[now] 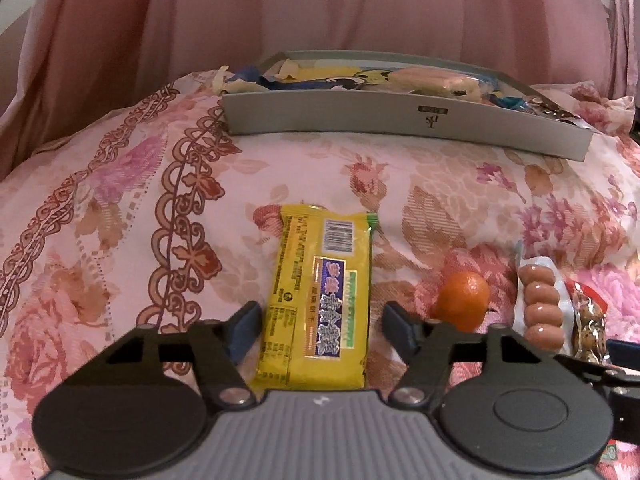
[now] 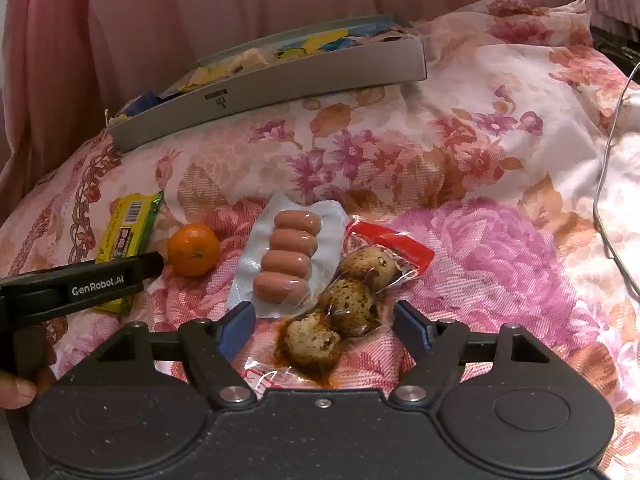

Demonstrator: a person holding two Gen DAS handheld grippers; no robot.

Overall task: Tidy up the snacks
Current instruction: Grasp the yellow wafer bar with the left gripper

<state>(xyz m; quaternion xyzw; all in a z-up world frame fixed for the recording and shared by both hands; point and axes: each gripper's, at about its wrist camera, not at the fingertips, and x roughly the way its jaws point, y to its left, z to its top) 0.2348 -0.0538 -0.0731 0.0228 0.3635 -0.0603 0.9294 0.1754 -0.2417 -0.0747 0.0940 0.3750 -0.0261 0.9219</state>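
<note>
Yellow snack pack (image 1: 316,304), between spread hand-held gripper (image 1: 316,320)

The right gripper (image 2: 324,326) is hovering with jaws wide apart around an egg pack (image 2: 344,300), seemingly not touching it. Sausages (image 2: 290,258), an orange (image 2: 193,249) and a yellow bar (image 2: 124,236) are lying leftward.

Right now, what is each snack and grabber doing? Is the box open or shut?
Left gripper: open, fingers either side of the yellow packet.
Right gripper: open, around the egg pack.
Yellow packet: sealed, lying flat.
Egg pack: sealed, lying flat.
Sausage pack: sealed, untouched.
Orange: whole, unpeeled.
Grey box: open, snacks inside.
</note>
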